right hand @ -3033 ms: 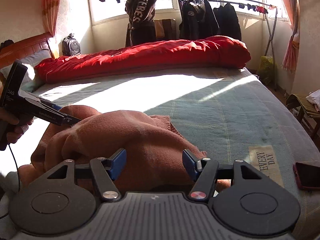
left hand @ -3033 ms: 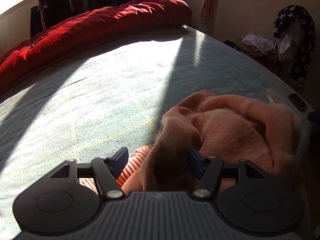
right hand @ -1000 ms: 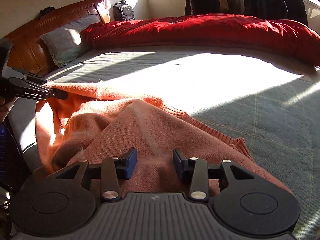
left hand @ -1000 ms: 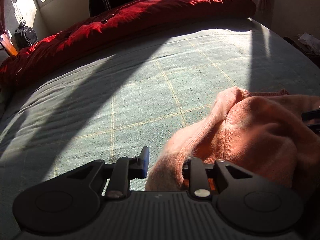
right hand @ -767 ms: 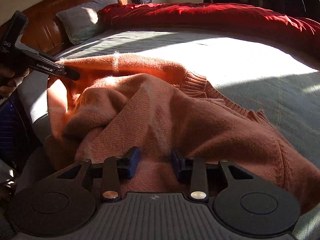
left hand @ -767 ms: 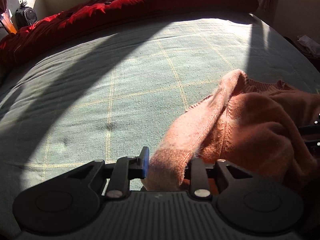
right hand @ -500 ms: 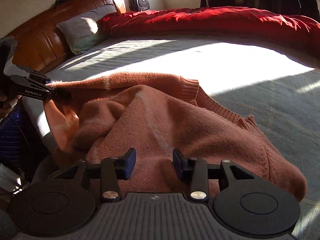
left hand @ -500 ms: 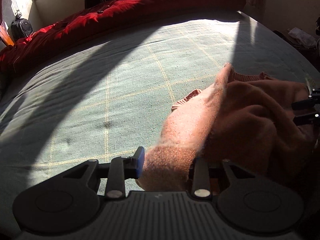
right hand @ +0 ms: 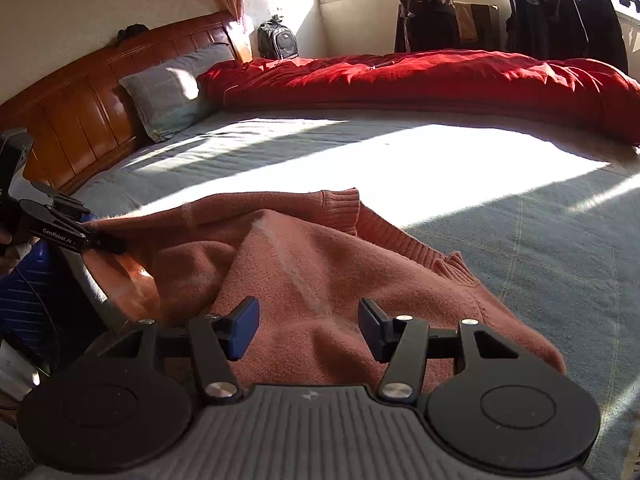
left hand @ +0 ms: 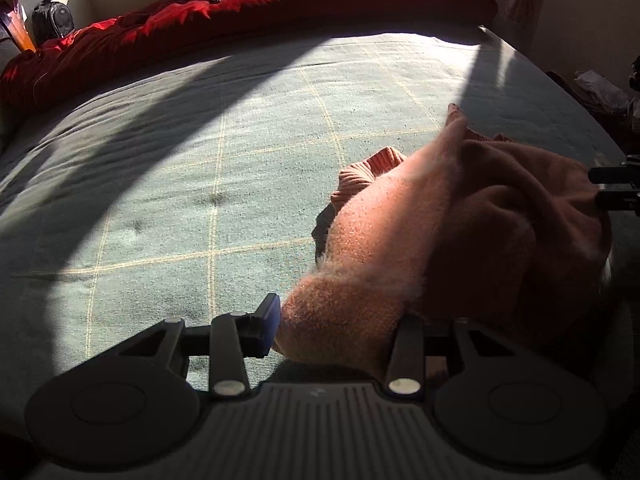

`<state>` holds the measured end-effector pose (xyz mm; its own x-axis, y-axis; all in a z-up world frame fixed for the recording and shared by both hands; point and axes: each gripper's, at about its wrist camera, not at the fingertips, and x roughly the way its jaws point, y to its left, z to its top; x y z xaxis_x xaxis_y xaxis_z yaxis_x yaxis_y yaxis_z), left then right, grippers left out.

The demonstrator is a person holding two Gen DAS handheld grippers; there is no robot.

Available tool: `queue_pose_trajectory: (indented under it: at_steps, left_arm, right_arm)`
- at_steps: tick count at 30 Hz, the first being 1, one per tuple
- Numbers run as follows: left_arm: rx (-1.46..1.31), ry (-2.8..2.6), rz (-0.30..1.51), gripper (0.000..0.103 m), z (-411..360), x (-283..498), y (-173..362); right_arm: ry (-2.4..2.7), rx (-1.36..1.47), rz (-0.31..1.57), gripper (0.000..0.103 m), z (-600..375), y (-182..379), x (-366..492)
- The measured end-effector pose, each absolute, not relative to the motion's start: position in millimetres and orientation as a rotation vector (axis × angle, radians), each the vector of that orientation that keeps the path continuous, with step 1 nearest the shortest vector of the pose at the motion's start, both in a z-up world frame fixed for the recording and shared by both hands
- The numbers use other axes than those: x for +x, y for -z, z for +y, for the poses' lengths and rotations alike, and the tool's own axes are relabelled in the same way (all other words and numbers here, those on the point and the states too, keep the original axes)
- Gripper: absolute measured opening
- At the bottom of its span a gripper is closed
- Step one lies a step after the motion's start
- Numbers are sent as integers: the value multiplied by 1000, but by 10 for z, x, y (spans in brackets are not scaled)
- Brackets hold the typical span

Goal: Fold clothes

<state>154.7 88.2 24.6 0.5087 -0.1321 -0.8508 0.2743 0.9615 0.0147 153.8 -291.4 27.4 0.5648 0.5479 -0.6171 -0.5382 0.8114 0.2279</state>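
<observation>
A salmon-orange knit sweater (right hand: pixel 320 264) lies bunched on the near edge of the bed (right hand: pixel 440 160). It also shows in the left wrist view (left hand: pixel 480 216). My left gripper (left hand: pixel 336 320) has its jaws apart, with a fold of the sweater's edge lying between them. From the right wrist view the left gripper (right hand: pixel 100 242) sits at the sweater's left edge. My right gripper (right hand: pixel 308 328) is open, with the sweater's fabric lying between the fingers. Its fingertips (left hand: pixel 612 188) show at the right in the left wrist view.
A red duvet (right hand: pixel 420 80) lies along the far side of the bed. A grey pillow (right hand: pixel 172 92) leans on the wooden headboard (right hand: pixel 80 120). A backpack (right hand: pixel 278 42) and hanging dark clothes (right hand: pixel 560 12) stand by the window.
Both grippers' jaws have widened from half a second ago. The sweater has settled lower onto the bed, spread between the two grippers.
</observation>
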Motion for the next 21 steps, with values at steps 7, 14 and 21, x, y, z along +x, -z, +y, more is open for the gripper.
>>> queue_pose_trajectory:
  at_steps: [7,14,21]
  left_arm:
    - [288,332,936,48,698,1405,-242]
    - [416,409,833,49,632,1272,-155]
    - [291,516,719,57,640,1344,-275]
  right_arm:
    - [-663,2,727,63,-2765,-329,1504]
    - [-637,-13,735,66,-2703,-370,1479]
    - [-646,-24,733,66,-2571,-405,1444]
